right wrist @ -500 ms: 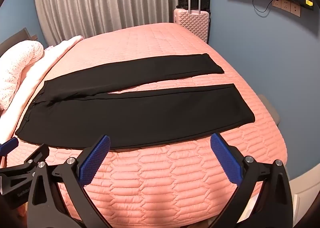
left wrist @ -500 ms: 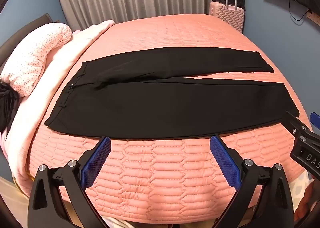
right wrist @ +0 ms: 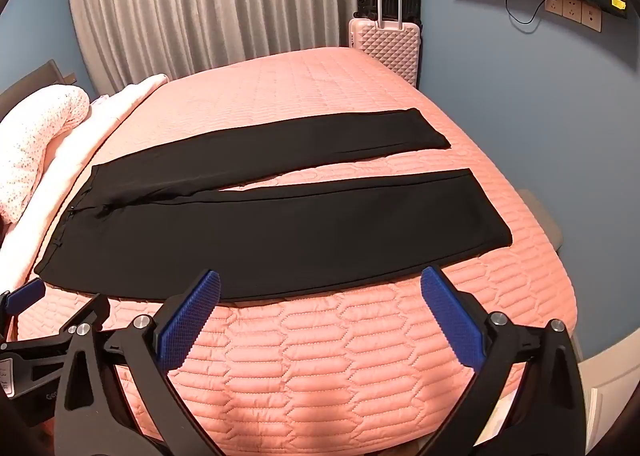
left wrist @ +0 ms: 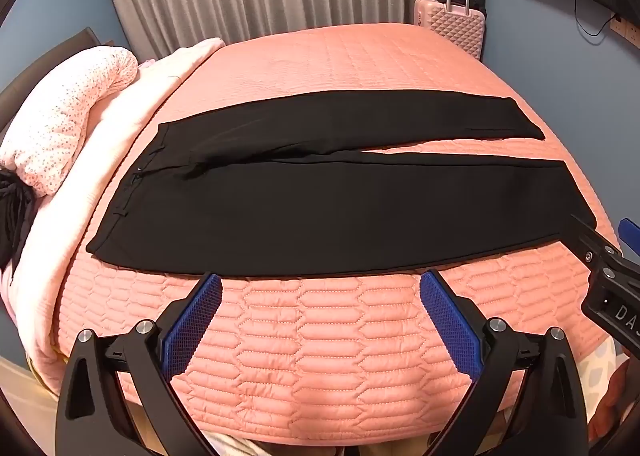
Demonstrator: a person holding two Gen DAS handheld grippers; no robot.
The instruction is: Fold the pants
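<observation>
Lying flat across the quilted pink bedspread, the black pants are fully spread: waistband to the left, both legs running to the right, separated by a narrow wedge of bedspread. The left gripper hovers just short of the near edge of the pants, jaws spread wide, nothing between the blue pads. The right gripper hovers likewise over the near edge, toward the leg end, jaws wide and empty. A pink suitcase stands beyond the far right corner, before grey curtains.
</observation>
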